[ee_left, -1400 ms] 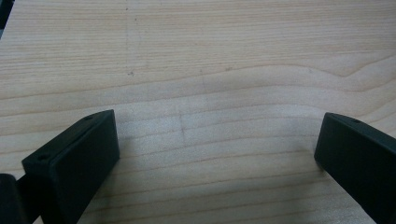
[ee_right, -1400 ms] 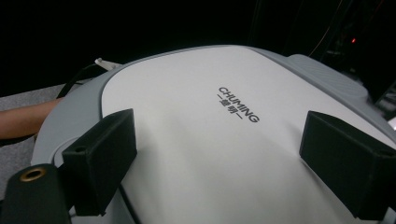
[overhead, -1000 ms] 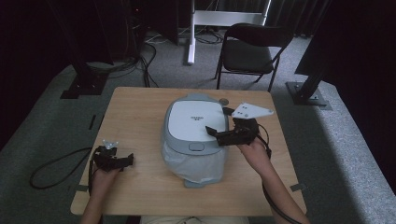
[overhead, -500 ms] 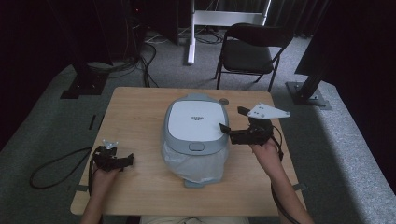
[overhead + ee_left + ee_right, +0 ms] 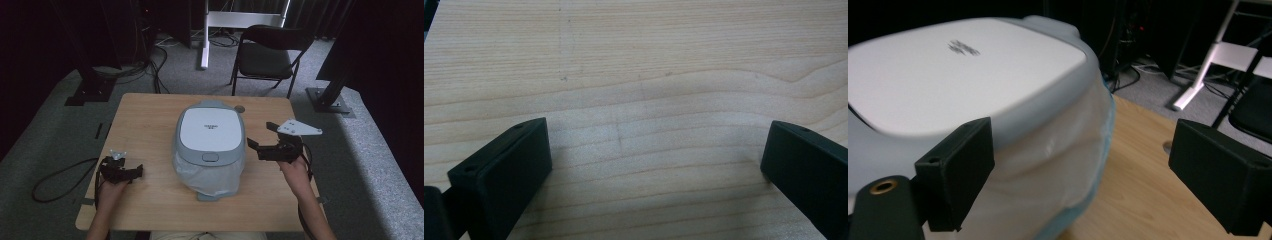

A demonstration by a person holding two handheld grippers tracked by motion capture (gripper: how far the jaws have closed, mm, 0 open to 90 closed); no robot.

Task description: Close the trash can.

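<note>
A grey bin with a white lid point(image 5: 210, 131) sits at the middle of the wooden table point(image 5: 145, 120), and a translucent plastic liner point(image 5: 210, 175) bulges out under its lid on the near side. My right gripper point(image 5: 261, 136) hovers just right of the bin, open, with nothing between its jaws. In the right gripper view the lid point(image 5: 948, 70) and the liner point(image 5: 1048, 165) lie close at the left, and the right gripper point(image 5: 1088, 145) frames the bin's edge. My left gripper point(image 5: 136, 172) rests near the table's front left, open over bare wood point(image 5: 656, 145).
A black folding chair point(image 5: 267, 55) stands behind the table's far right. A small round disc point(image 5: 240, 108) lies at the far edge beside the bin. A cable point(image 5: 60, 180) trails off the left side to the floor. A white stand point(image 5: 205, 40) is at the back.
My right gripper has drawn back to the right, away from the bin's side. The left gripper and the bin have stayed put.
</note>
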